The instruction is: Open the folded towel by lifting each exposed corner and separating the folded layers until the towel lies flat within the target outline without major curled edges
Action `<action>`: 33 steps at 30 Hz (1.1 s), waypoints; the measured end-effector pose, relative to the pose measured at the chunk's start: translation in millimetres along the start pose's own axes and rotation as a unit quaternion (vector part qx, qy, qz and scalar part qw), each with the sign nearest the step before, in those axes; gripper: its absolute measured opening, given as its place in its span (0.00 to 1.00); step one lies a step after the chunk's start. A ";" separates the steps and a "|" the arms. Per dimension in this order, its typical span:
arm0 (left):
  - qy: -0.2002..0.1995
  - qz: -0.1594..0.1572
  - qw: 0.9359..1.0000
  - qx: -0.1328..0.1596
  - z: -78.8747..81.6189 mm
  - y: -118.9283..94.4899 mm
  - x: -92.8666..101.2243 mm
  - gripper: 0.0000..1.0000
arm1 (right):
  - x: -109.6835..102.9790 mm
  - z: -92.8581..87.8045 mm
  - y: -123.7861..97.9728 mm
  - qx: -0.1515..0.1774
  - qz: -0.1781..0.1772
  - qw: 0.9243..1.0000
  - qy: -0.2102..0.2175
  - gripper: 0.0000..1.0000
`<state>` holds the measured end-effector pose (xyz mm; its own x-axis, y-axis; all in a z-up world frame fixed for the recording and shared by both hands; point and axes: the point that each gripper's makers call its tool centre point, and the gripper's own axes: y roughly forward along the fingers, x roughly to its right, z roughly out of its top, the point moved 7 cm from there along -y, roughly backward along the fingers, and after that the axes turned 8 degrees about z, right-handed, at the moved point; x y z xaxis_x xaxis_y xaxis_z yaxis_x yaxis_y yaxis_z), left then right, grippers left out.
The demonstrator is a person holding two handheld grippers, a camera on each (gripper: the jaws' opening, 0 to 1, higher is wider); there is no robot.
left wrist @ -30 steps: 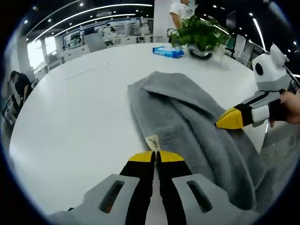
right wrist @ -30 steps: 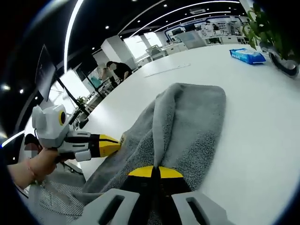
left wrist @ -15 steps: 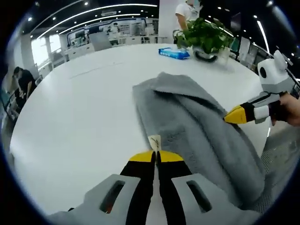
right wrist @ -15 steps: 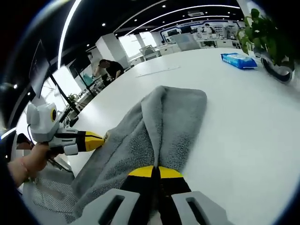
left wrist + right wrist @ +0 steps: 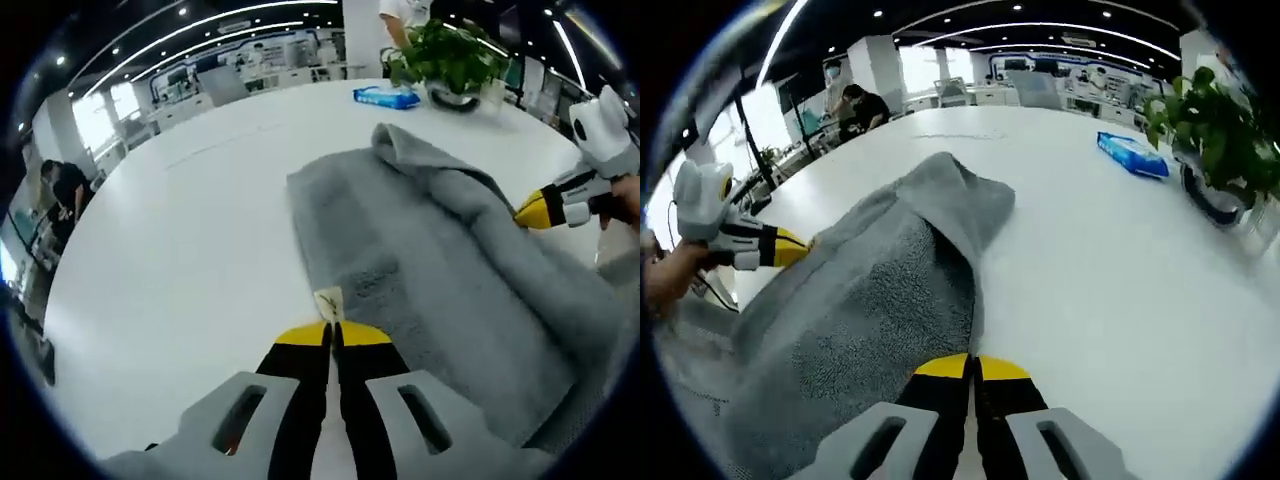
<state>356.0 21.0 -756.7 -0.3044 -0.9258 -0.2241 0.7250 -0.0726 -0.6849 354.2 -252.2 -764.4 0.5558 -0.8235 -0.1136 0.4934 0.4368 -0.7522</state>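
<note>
A grey towel [image 5: 430, 250] lies on the white round table [image 5: 170, 250], spread wide near me and still bunched at its far end. My left gripper [image 5: 331, 335] is shut on the towel's near edge by its small label [image 5: 327, 302]. The right gripper [image 5: 540, 208] comes in from the right of the left gripper view, pinching the towel's other edge. In the right gripper view the towel [image 5: 870, 300] stretches leftward, my right gripper [image 5: 971, 368] is shut on its edge, and the left gripper [image 5: 790, 248] holds the far side.
A potted plant [image 5: 450, 62] and a blue packet [image 5: 387, 96] stand at the table's far side. The plant [image 5: 1220, 150] and packet [image 5: 1132, 155] also sit right of the towel in the right gripper view. People stand among desks in the background.
The two grippers have drawn apart, pulling the towel's layers open so it lies wider and flatter. The far end stays bunched.
</note>
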 end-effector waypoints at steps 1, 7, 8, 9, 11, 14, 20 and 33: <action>0.025 0.006 1.000 0.001 0.4 -1.1 -0.4 0.01 | -0.3 -0.4 0.2 -0.001 0.000 1.000 0.000 0.00; 0.016 0.004 1.000 0.001 -1.4 -0.6 -2.0 0.01 | 7.4 -2.7 -3.4 -0.019 -0.025 0.999 -0.036 0.00; 0.015 0.007 1.000 -0.002 -2.4 -0.8 -3.0 0.01 | 9.0 -3.4 -4.7 -0.022 -0.031 0.998 -0.040 0.00; 0.021 0.011 1.000 -0.005 -3.0 -1.3 -4.1 0.01 | 11.2 -4.5 -5.7 -0.024 -0.034 0.998 -0.042 0.00; 0.050 0.026 0.998 -0.010 -4.9 -2.7 -8.3 0.01 | 17.8 -6.6 -8.9 -0.024 -0.041 0.998 -0.032 0.00; 0.054 0.032 0.998 -0.012 -8.0 -2.7 -12.2 0.02 | 24.2 -9.3 -13.3 -0.025 -0.048 0.998 -0.019 0.00; 0.028 0.032 0.999 -0.013 -9.7 -4.0 -16.0 0.02 | 38.9 -15.9 -20.3 -0.026 -0.063 0.998 0.004 0.00; 0.030 0.042 0.999 -0.014 -10.5 -4.0 -17.4 0.02 | 51.3 -22.7 -29.0 -0.029 -0.077 0.996 0.027 0.00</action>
<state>351.9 41.3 -757.4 -0.2799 -0.9044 -0.3220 0.7322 0.0159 -0.6810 353.2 -315.3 -763.2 0.4389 -0.8981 -0.0267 0.5301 0.2828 -0.7994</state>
